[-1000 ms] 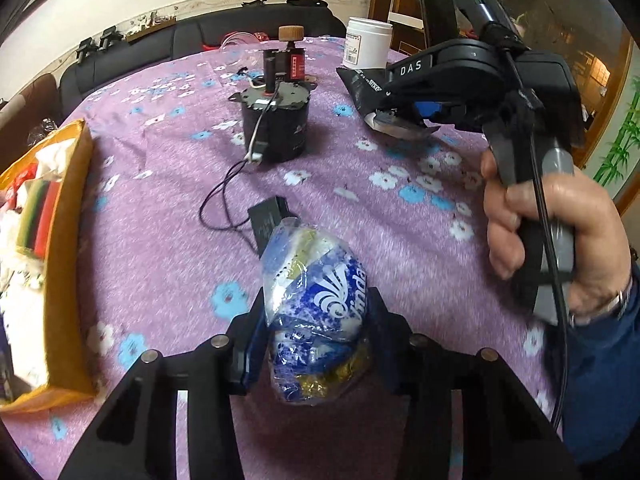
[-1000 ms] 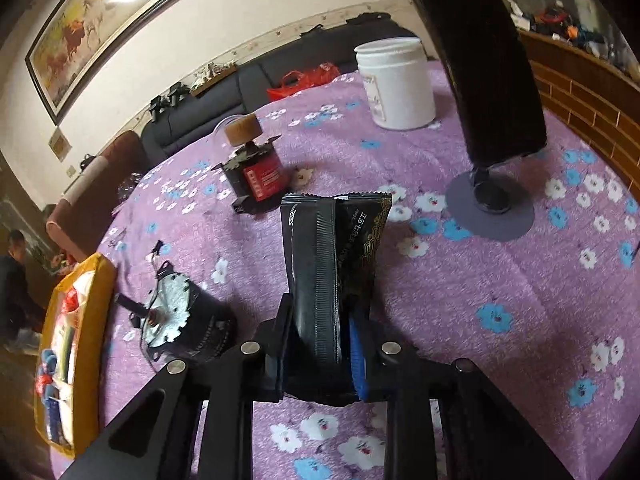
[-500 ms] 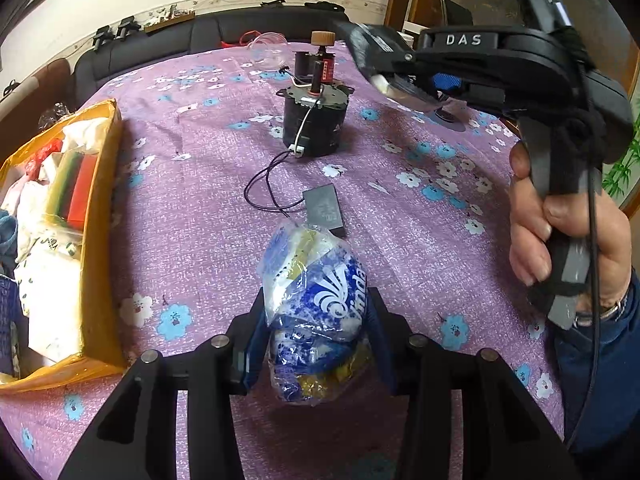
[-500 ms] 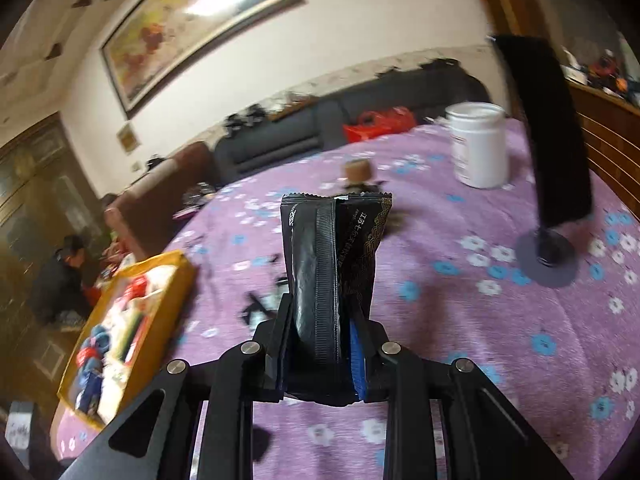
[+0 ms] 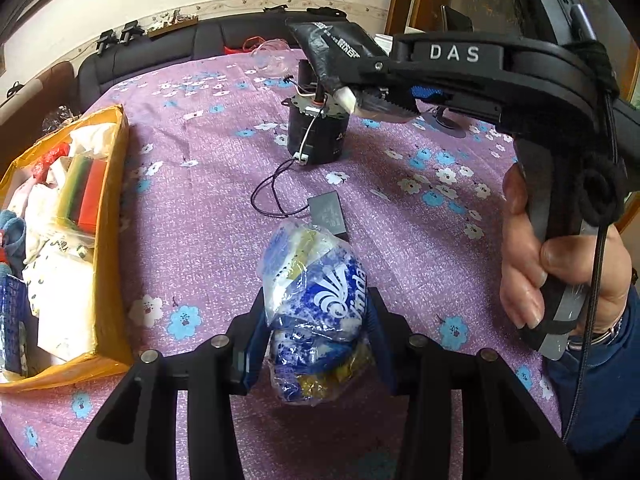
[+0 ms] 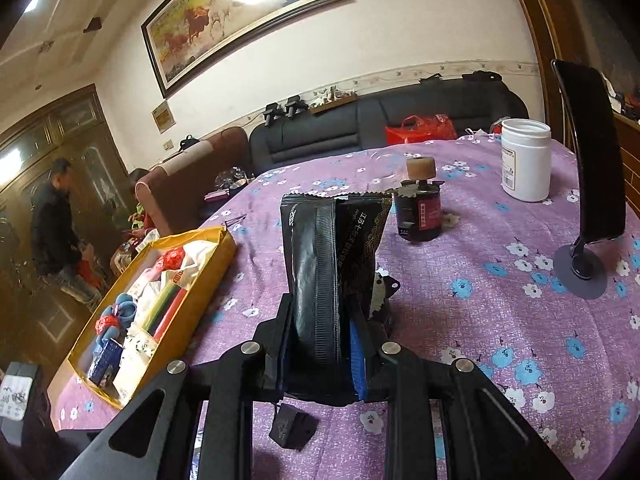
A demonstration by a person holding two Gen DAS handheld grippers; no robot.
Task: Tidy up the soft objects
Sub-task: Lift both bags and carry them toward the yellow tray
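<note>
My left gripper (image 5: pixel 316 340) is shut on a blue and white plastic pack (image 5: pixel 316 300), held above the purple flowered tablecloth (image 5: pixel 208 232). My right gripper (image 6: pixel 320 344) is shut on a black snack pouch (image 6: pixel 332 264) that stands upright between its jaws. In the left wrist view the right gripper (image 5: pixel 360 96) hangs above the table at the upper right with the black pouch (image 5: pixel 328 44) in its jaws, and a hand (image 5: pixel 560 264) grips its handle. A yellow box (image 5: pixel 108 240) of soft items lies at the left; the yellow box (image 6: pixel 192 280) also shows in the right wrist view.
A black motor (image 5: pixel 316 136) with a wire and a small black adapter (image 5: pixel 328 212) sit mid-table. A smaller motor with a wooden knob (image 6: pixel 420 208), a white jar (image 6: pixel 526 164) and a black phone stand (image 6: pixel 588 184) stand at the far right. A dark sofa (image 6: pixel 380 128) and two people (image 6: pixel 56 232) are beyond.
The right gripper has risen and swung left with the black pouch, so the yellow box and room now show in its view. The left gripper has shifted slightly, still holding the blue pack.
</note>
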